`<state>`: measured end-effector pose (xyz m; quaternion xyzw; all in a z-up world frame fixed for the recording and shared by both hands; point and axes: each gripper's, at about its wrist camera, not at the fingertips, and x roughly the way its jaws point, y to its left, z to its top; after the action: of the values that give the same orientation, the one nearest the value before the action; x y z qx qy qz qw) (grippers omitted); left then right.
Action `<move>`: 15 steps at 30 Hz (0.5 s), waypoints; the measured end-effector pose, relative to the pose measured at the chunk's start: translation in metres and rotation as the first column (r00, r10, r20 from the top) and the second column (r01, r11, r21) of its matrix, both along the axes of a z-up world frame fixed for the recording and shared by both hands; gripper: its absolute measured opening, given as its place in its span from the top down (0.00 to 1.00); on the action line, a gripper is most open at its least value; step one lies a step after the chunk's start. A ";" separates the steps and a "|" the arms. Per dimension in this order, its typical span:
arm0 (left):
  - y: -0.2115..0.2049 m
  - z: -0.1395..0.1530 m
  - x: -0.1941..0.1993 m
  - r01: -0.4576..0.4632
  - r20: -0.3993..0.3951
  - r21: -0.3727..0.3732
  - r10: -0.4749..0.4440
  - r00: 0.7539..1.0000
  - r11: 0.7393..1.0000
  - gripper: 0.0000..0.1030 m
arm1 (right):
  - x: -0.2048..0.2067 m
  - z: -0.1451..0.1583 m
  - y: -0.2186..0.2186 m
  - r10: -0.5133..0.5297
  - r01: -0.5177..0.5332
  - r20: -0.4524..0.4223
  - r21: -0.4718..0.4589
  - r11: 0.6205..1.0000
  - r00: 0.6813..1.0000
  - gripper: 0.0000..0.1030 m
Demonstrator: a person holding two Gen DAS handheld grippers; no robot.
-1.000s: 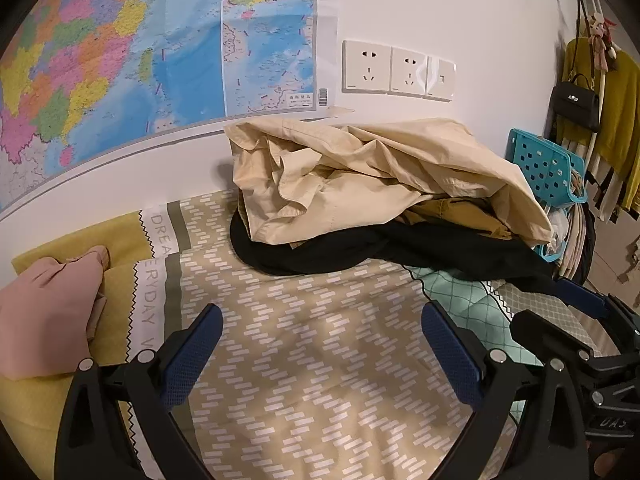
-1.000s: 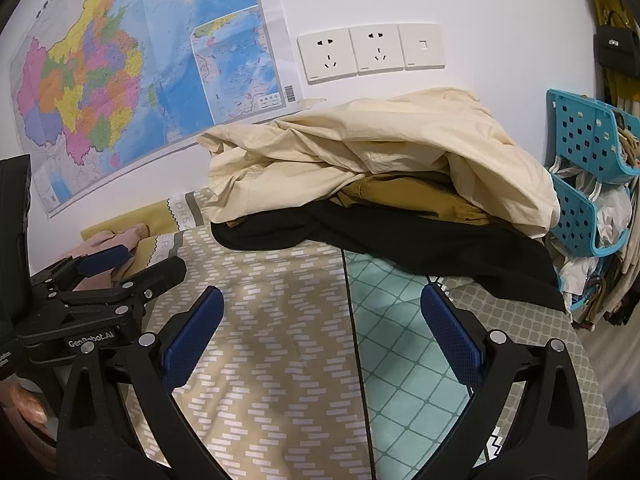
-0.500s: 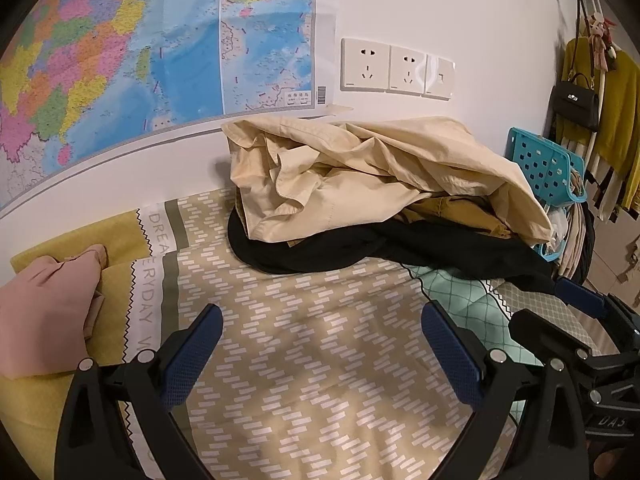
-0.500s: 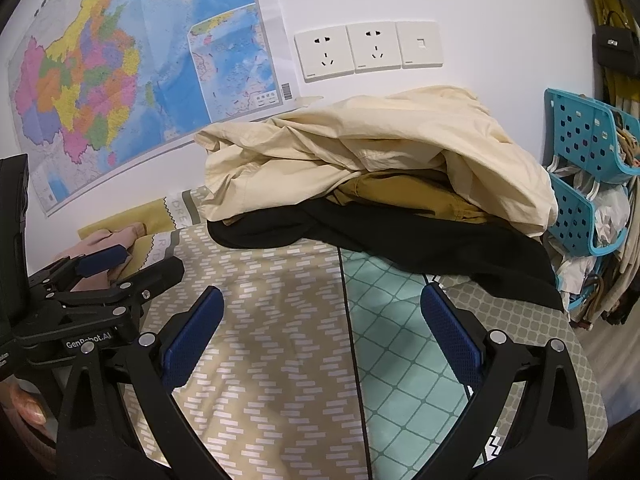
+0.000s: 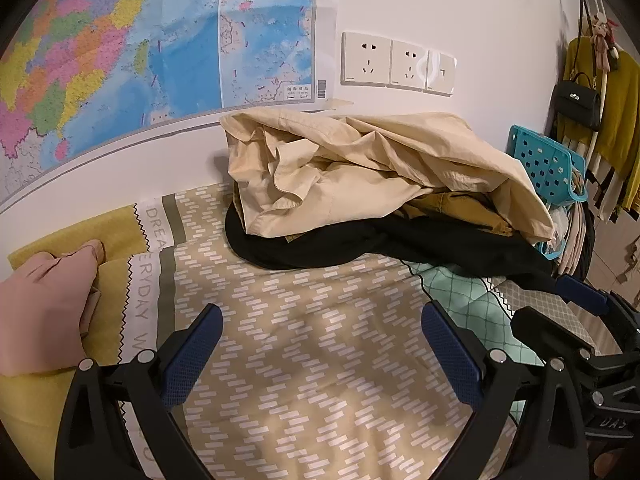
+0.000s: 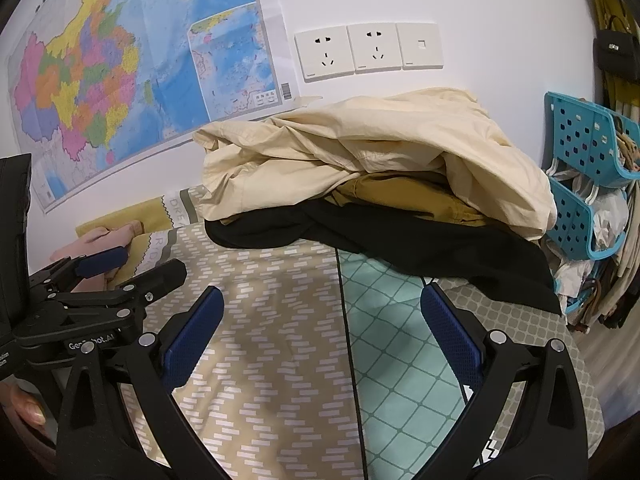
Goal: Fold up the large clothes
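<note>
A heap of unfolded clothes sits at twelve o'clock from both cameras, pushed against the wall: a cream garment [image 5: 380,176] lies crumpled on top, a mustard piece [image 6: 404,194] shows beneath it, and a black garment [image 5: 360,244] spreads at the bottom, its edge trailing toward three o'clock. The heap rests on the far part of the bed [image 5: 304,344], which leaves the patterned cover in front bare, probably as the surface for laying a piece flat.

The left hand-held gripper [image 5: 320,352] hangs over that bare stretch with its blue pads wide apart and nothing between them; the right hand-held gripper [image 6: 320,336] is just as wide and empty. Both are short of the heap and touch no cloth, so no garment seems picked yet; the cream one on top looks the natural first reach.

At nine o'clock a pink cloth [image 5: 44,312] lies on a yellow cover. Behind the heap hang a map [image 6: 120,80] and wall sockets [image 6: 368,52]; a teal basket [image 6: 588,148] stands at two o'clock.
</note>
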<state>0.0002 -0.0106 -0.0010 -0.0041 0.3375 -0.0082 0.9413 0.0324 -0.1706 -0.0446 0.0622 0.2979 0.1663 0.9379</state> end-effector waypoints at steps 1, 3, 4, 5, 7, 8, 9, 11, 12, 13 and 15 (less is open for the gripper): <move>0.000 -0.001 0.001 0.000 -0.003 -0.002 0.000 1.000 1.000 0.07 | 0.000 0.001 0.000 0.001 -0.001 -0.003 0.003 1.000 1.000 0.05; 0.000 -0.001 0.001 -0.001 -0.004 0.000 0.001 1.000 1.000 0.07 | -0.001 0.000 0.000 0.000 0.000 -0.001 0.003 1.000 1.000 0.05; -0.001 -0.001 0.001 -0.001 -0.004 0.000 0.001 1.000 1.000 0.07 | -0.001 0.001 0.000 0.000 0.000 -0.001 0.002 1.000 1.000 0.05; 0.000 -0.001 0.001 -0.002 -0.005 -0.001 0.002 1.000 1.000 0.07 | -0.001 0.000 0.000 0.000 0.000 -0.001 0.002 1.000 1.000 0.05; 0.000 -0.002 0.002 -0.003 -0.007 -0.002 0.003 1.000 1.000 0.07 | 0.000 0.000 0.001 0.001 -0.001 -0.001 0.003 1.000 1.000 0.05; 0.000 -0.002 0.003 -0.004 -0.008 -0.001 0.004 1.000 1.000 0.07 | 0.000 0.001 0.001 -0.001 0.001 0.000 0.001 1.000 1.000 0.05; 0.000 -0.003 0.003 -0.004 -0.011 -0.001 0.004 1.000 1.000 0.07 | 0.001 0.000 0.001 0.001 -0.001 -0.001 0.000 1.000 1.000 0.05; 0.001 -0.004 0.005 -0.005 -0.017 -0.005 0.005 1.000 1.000 0.07 | 0.002 0.000 0.001 0.001 -0.001 -0.001 -0.002 1.000 1.000 0.05; 0.001 -0.005 0.006 -0.006 -0.020 -0.007 0.006 1.000 1.000 0.07 | 0.003 -0.001 0.001 0.003 -0.003 -0.002 -0.004 1.000 1.000 0.05; 0.001 -0.005 0.006 -0.006 -0.020 -0.008 0.006 1.000 1.000 0.07 | 0.004 0.000 0.001 0.004 -0.004 -0.002 -0.005 1.000 1.000 0.05; 0.000 -0.005 0.007 -0.007 -0.022 -0.007 0.007 1.000 1.000 0.07 | 0.005 0.000 0.001 0.005 -0.005 -0.001 -0.006 1.000 1.000 0.05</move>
<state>0.0073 -0.0102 -0.0065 -0.0088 0.3478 -0.0062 0.9375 0.0378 -0.1699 -0.0449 0.0588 0.2989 0.1676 0.9376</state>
